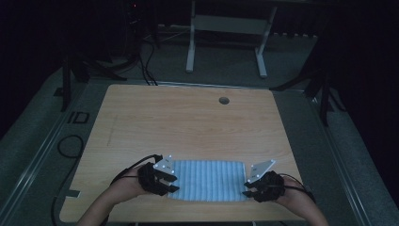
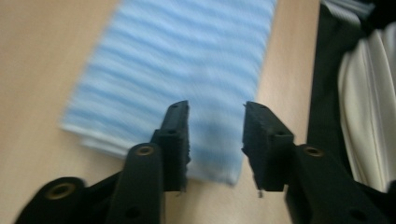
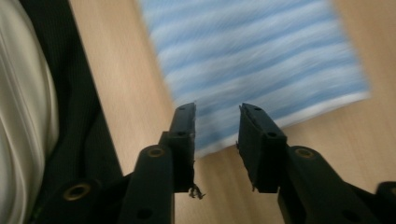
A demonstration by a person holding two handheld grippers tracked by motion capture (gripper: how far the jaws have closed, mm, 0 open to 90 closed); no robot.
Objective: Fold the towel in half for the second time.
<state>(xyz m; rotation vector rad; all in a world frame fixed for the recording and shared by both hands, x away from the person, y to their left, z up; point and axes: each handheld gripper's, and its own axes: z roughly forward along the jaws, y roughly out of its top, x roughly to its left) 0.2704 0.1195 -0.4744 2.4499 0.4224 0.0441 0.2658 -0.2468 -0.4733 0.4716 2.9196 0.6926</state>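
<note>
- L gripper [image 2: 215, 140], black two-jaw tool in my left hand: jaws apart, nothing pinched. In its own view the pads straddle the near corner of the pale blue-and-white striped cloth [image 2: 187, 70], hovering over it; can't tell if they touch the fabric.
- R gripper [image 3: 217, 140], same black build: jaws also apart, empty. The cloth's [image 3: 261, 60] corner sits just past the tips, centre of frame.
- High view: L gripper [image 1: 173, 181] at lower left of the cloth [image 1: 207, 180], R gripper [image 1: 249, 188] at lower right, one at each short end.
- Cloth lies flat near the bottom edge of the light wood-grain tabletop [image 1: 188, 117], lower centre of frame.
- Progress, my read: cloth already looks folded, since layered edges show at the corner in the L gripper view, and it's a long neat rectangle. With both tools poised at the ends, prob. another fold or a lift is left; no grip made yet.
- Materials: cloth soft, thin, woven, fine stripes, white hem; should drape and slip, so pinch needs to catch all layers.
- Tabletop smooth laminate, rounded corners, round cable hole [image 1: 224, 100] at upper centre.
- Jaw pads look matte, rubbery; a bit of lint hangs off one R pad.
</note>
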